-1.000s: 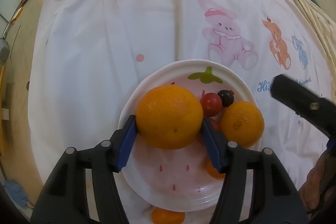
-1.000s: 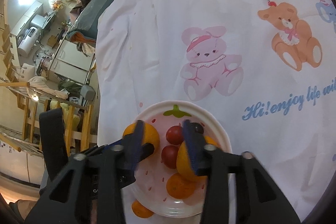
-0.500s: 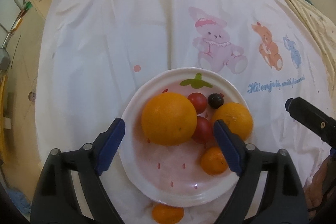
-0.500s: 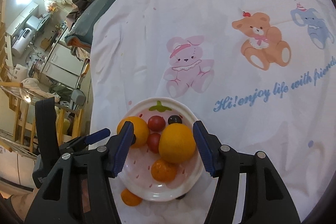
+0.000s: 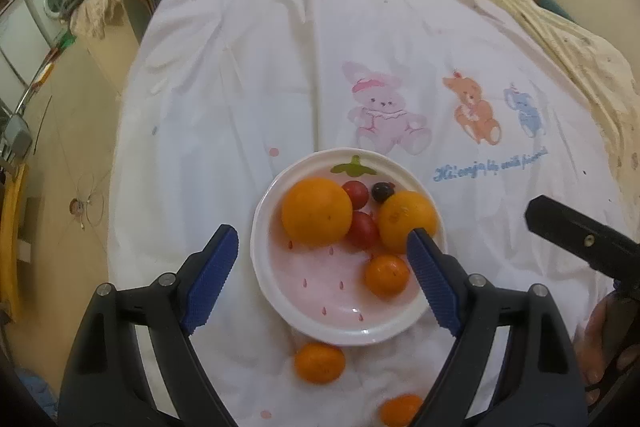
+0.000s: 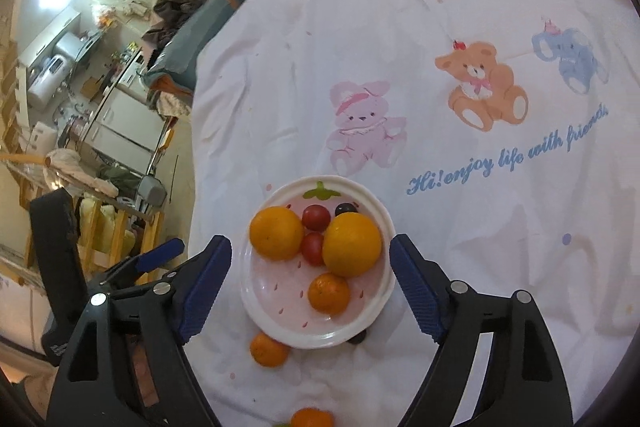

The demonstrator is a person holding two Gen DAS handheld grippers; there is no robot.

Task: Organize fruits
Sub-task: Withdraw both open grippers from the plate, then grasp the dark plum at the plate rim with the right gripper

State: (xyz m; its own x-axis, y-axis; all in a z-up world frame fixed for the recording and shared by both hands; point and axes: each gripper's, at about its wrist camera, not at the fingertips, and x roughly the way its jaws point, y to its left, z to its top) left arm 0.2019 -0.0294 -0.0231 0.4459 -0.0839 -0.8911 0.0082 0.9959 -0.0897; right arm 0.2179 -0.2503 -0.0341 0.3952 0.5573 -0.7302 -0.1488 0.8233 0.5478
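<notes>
Both oranges now sit released in the plate [image 5: 267,283] on the bed's sheet [image 5: 240,67] as the left tongs [image 5: 320,271] and right tongs [image 6: 310,283] draw back wide open, leaving two tangerines [image 5: 320,362] outside.

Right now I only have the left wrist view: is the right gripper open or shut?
Observer: Open. In the right wrist view, the right gripper has its jaws spread wide, one on either side of the strawberry plate, holding nothing.
Operator: Anything loose near the plate besides the tangerine by its near rim?
Observer: Yes. A small dark thing, maybe a grape, peeks out from under the plate's near right rim. It is mostly hidden.
</notes>
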